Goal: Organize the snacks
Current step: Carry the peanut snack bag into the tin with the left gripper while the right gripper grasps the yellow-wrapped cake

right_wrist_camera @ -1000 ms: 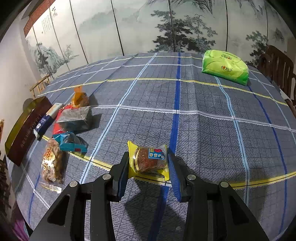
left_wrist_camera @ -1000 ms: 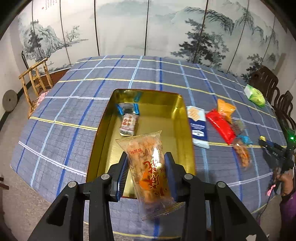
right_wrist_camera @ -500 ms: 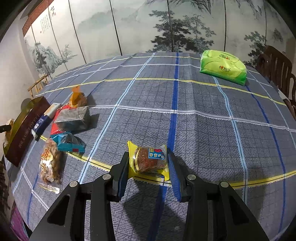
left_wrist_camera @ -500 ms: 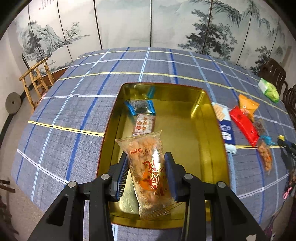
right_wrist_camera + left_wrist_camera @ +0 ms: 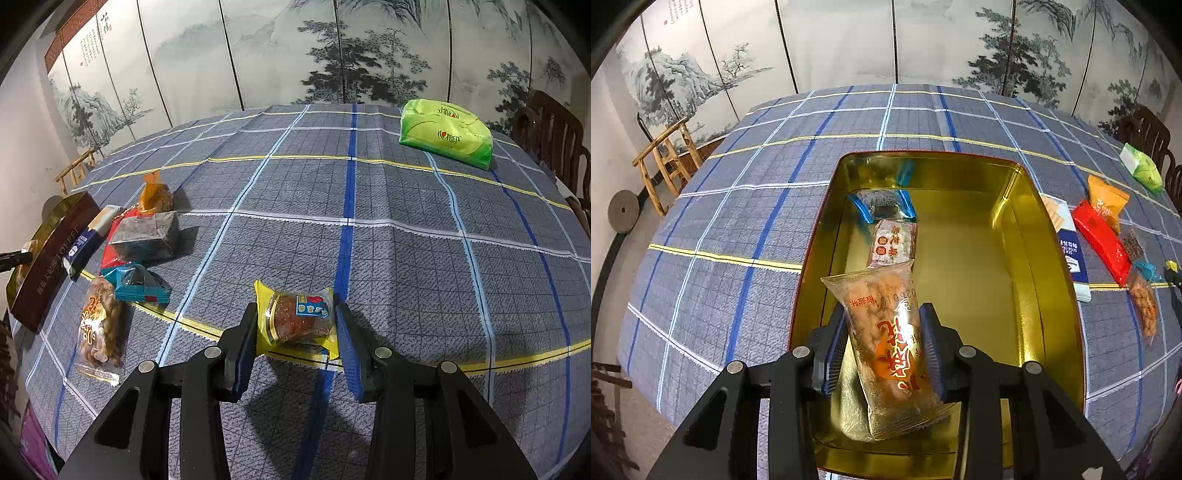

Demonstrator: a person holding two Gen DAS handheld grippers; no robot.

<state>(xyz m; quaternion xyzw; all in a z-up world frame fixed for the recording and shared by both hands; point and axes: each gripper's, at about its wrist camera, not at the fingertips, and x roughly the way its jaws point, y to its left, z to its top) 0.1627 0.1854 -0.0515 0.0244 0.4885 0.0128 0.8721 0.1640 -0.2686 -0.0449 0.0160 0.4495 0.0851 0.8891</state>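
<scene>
My left gripper (image 5: 884, 350) clamps a clear peanut-snack packet (image 5: 890, 347) above the gold tin (image 5: 1052, 295). My right gripper (image 5: 295, 339) pinches a yellow cake packet (image 5: 297, 319) between its pads.

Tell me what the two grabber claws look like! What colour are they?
Both look alike. The left gripper and the right gripper have black angular plastic arms with triangle-shaped cut-outs and round silver bolts at the joints. Each finger ends in a blue ribbed pad on its inner face. No cables, sleeves or writing show.
</scene>
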